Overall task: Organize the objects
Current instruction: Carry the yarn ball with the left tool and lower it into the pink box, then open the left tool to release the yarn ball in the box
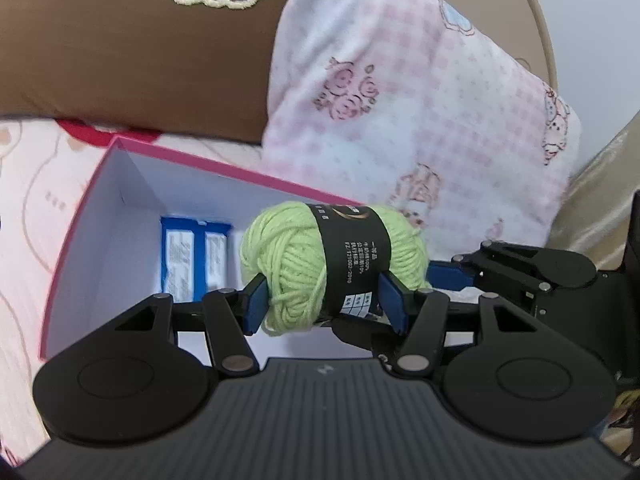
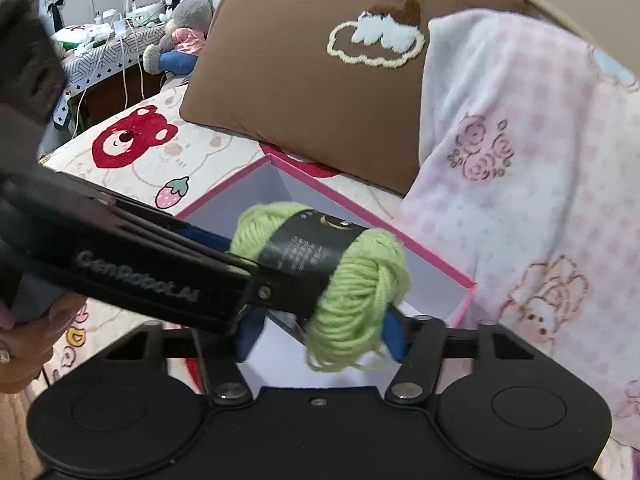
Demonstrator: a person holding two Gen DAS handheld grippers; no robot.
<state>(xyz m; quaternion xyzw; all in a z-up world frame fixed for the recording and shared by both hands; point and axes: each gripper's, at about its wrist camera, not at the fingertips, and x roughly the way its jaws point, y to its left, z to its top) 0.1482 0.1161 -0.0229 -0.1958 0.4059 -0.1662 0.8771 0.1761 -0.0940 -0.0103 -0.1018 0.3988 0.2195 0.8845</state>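
Both the left gripper (image 1: 326, 304) and the right gripper (image 2: 320, 330) clench the green yarn skein (image 1: 320, 264). It hangs over the pink-rimmed box (image 1: 96, 216), with blue packets (image 1: 192, 260) inside at nine o'clock of it.

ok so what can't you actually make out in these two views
- Floor of the pink box, left wrist view: the green yarn and left gripper cover most of it.
- Print on the blue packets, same view: too small.
- Whether the right gripper grips the yarn, right wrist view: the left gripper hides one side of its jaws.
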